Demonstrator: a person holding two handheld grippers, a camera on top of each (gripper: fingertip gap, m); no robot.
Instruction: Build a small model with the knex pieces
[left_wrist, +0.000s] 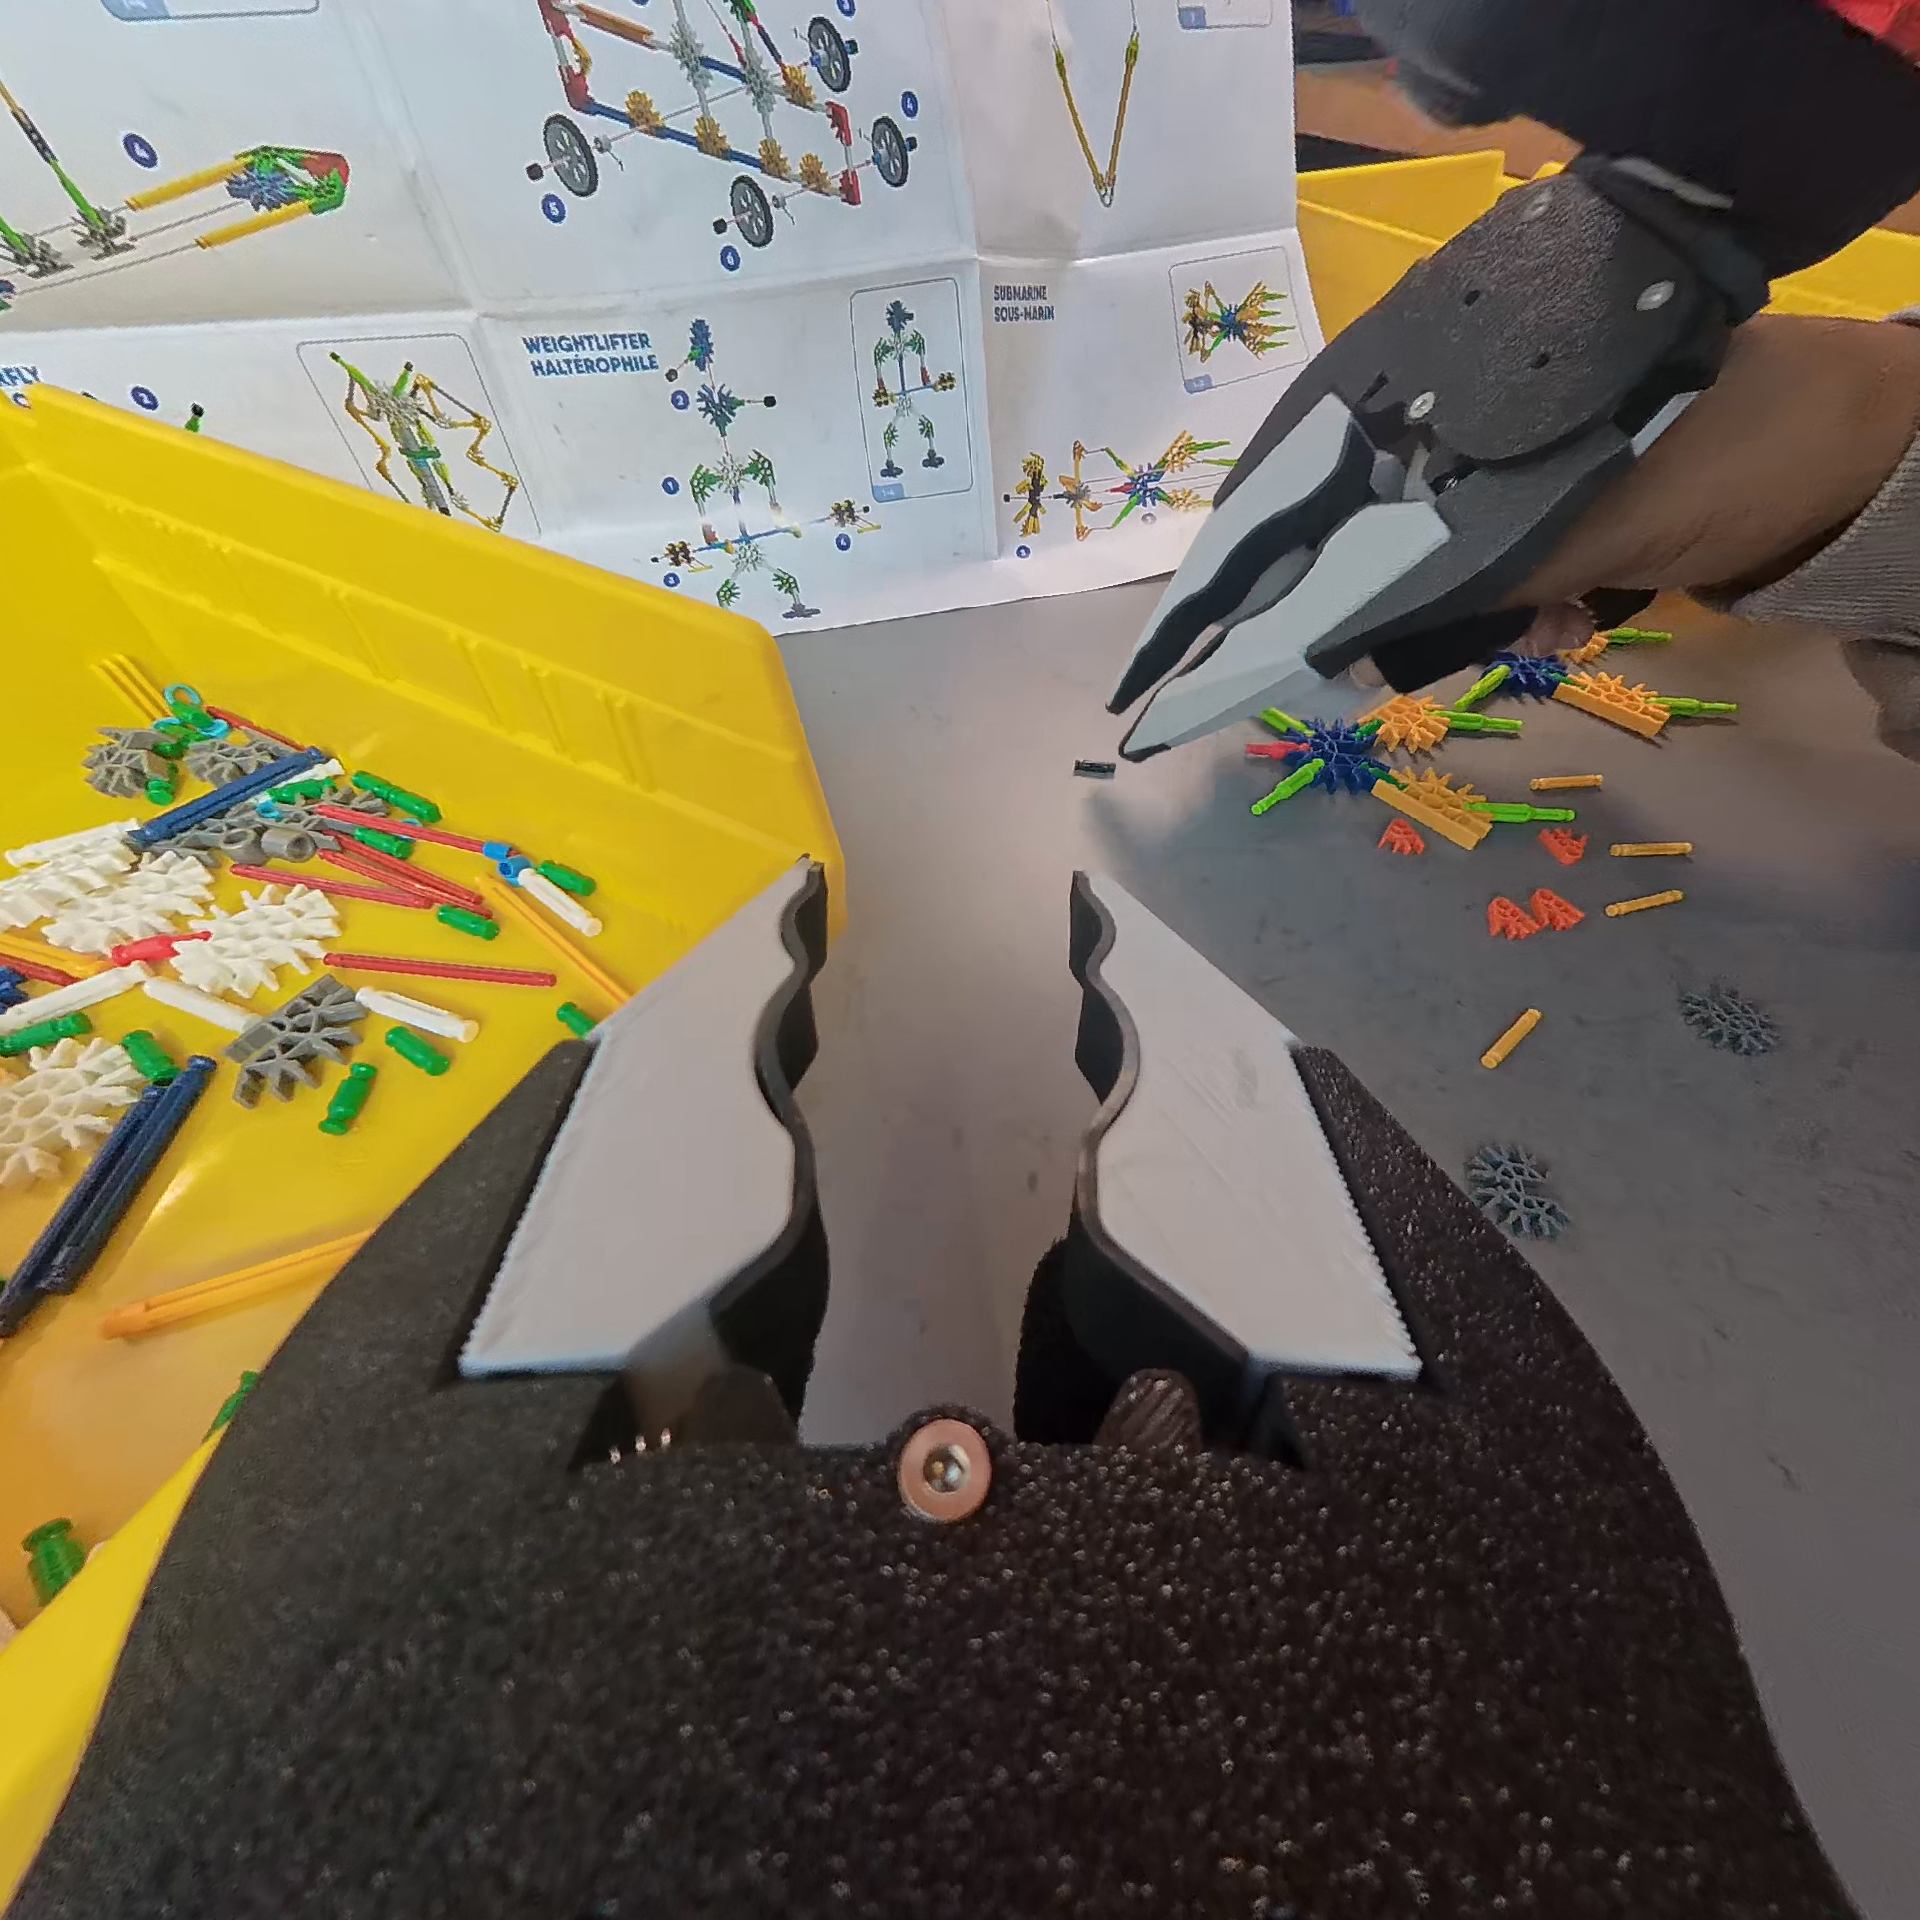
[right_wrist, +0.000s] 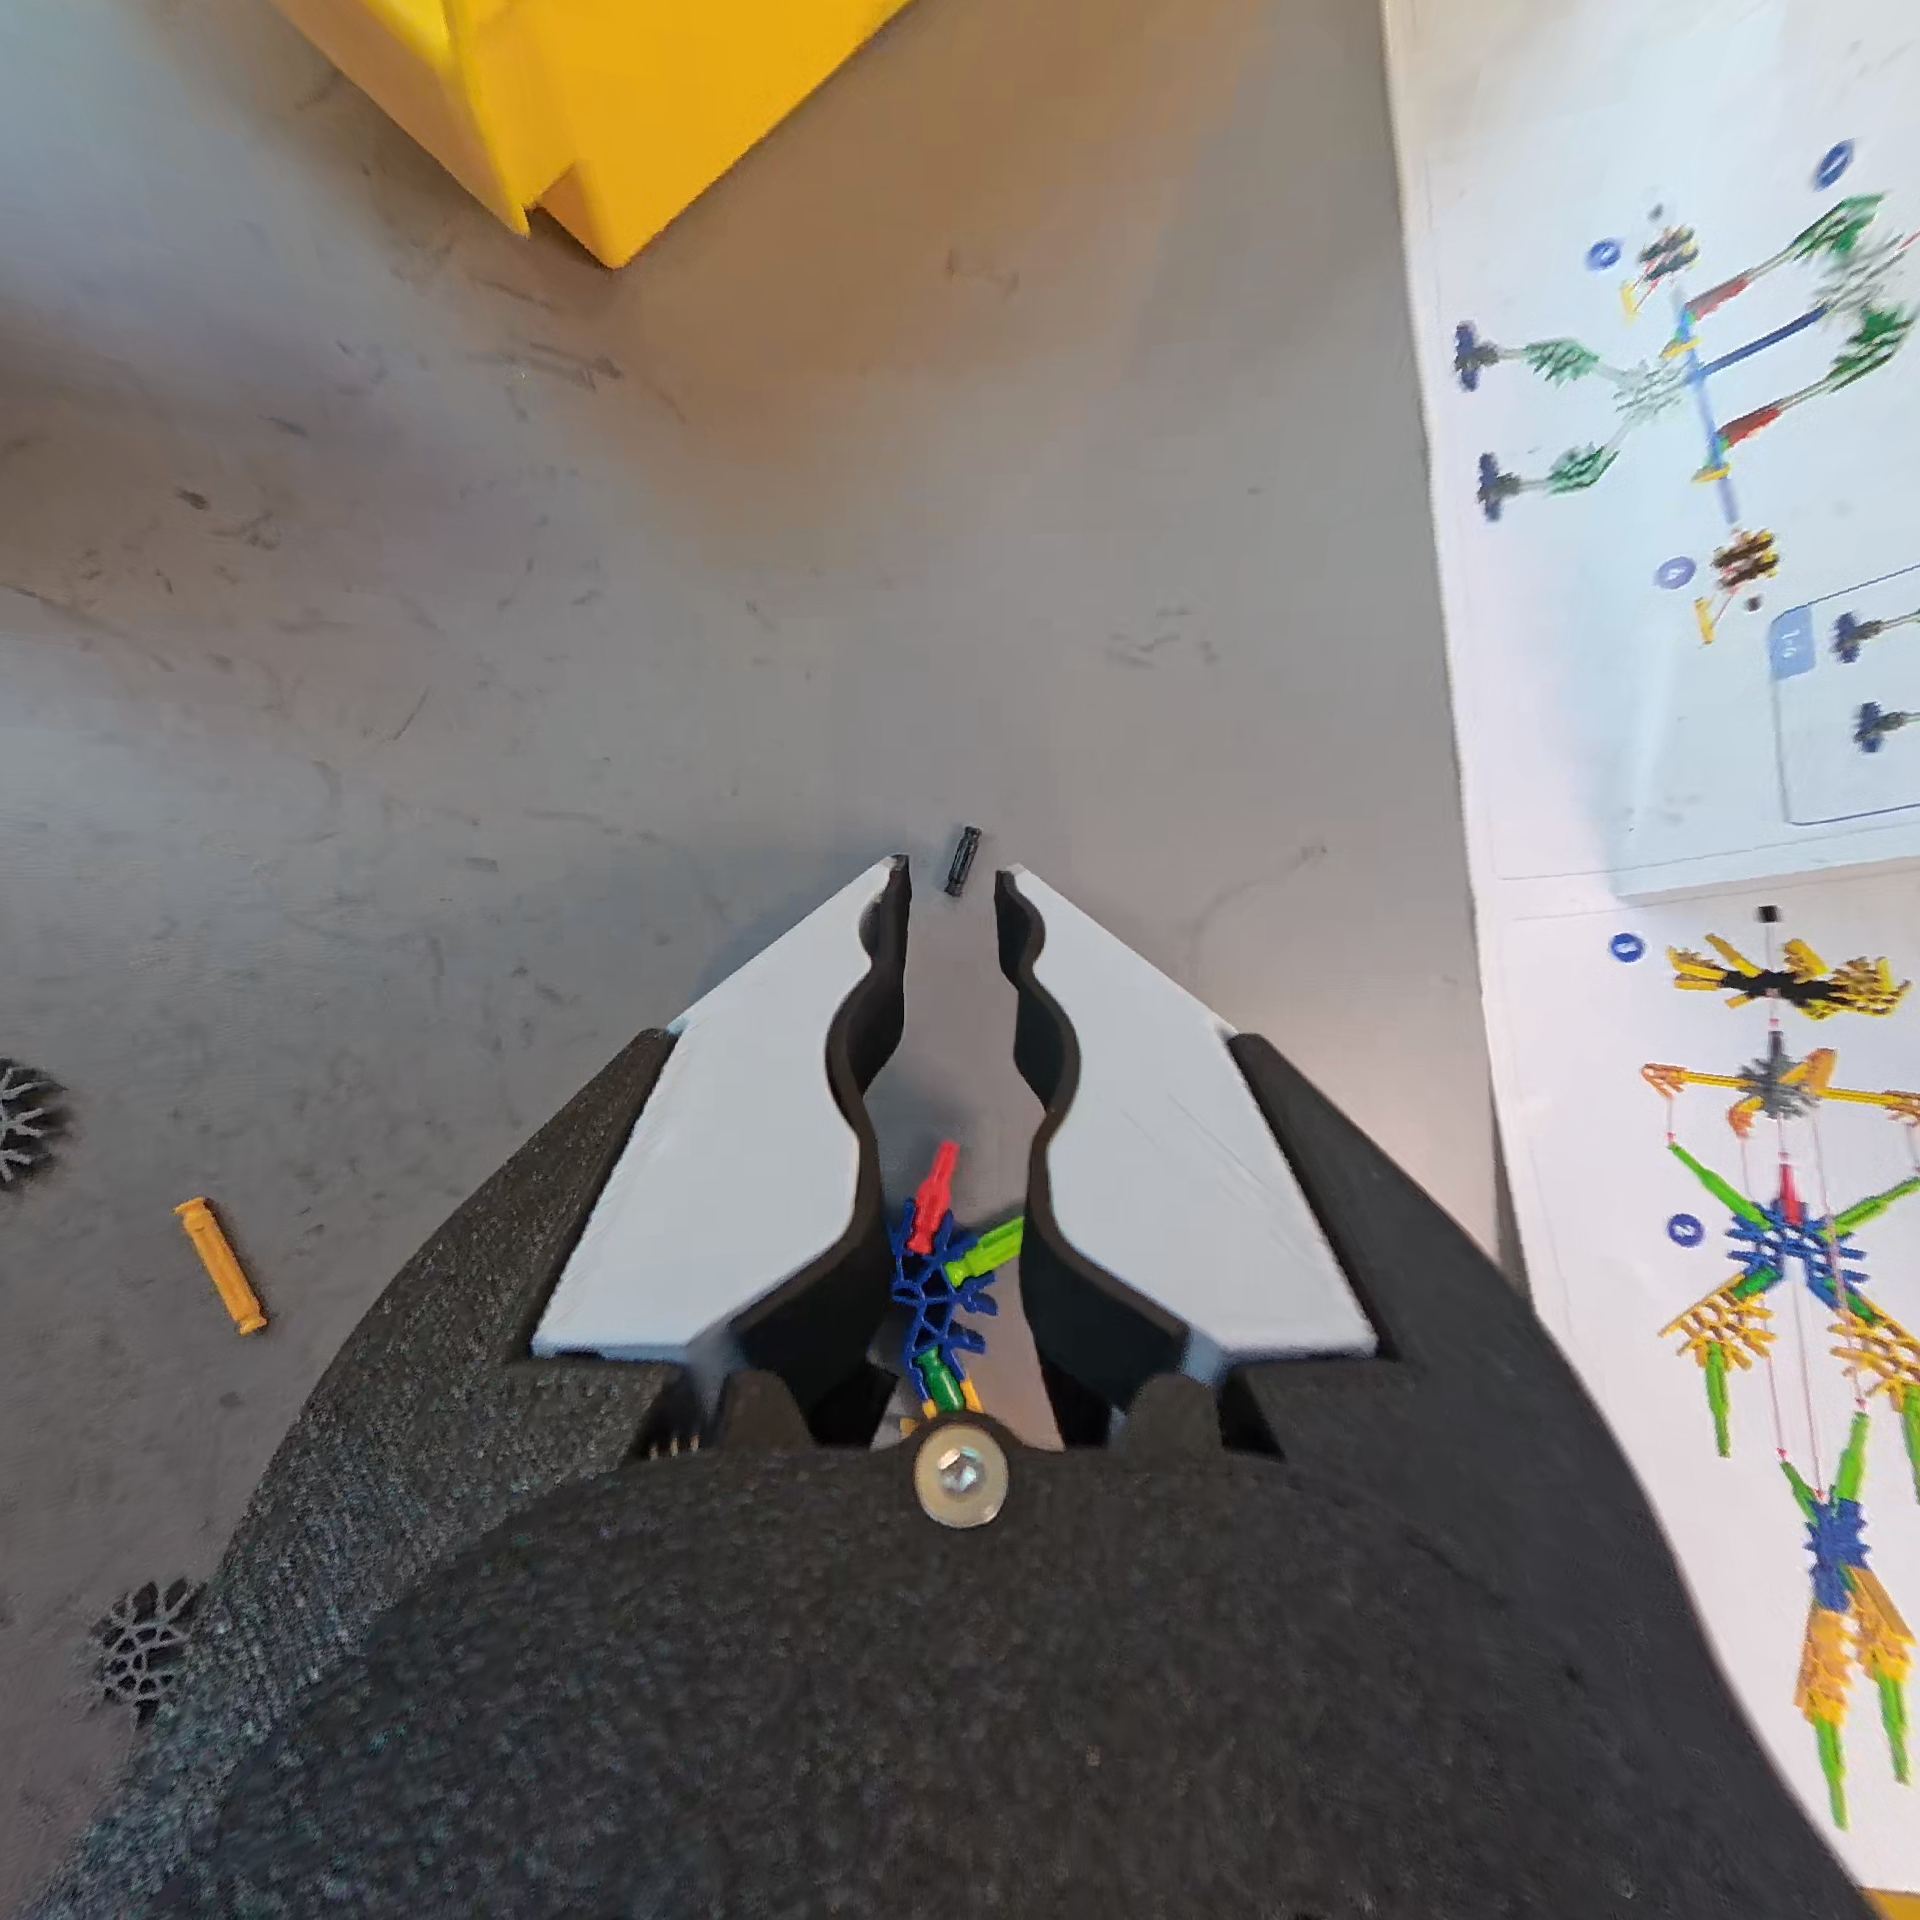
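Left wrist view: left gripper (left_wrist: 948, 883) wide open over bare grey table (left_wrist: 935, 1143), holding nothing, with yellow bin (left_wrist: 436, 644) of loose toy sticks and snowflake pieces just to its left, and folded paper sheet (left_wrist: 727, 312) of building pictures past the tips. Right wrist view: right gripper (right_wrist: 951, 868) open a little, tips low by tiny black peg (right_wrist: 963, 860) lying just ahead between them, not gripping it; half-built blue, green and orange toy (left_wrist: 1382, 758) on table right behind those tips.
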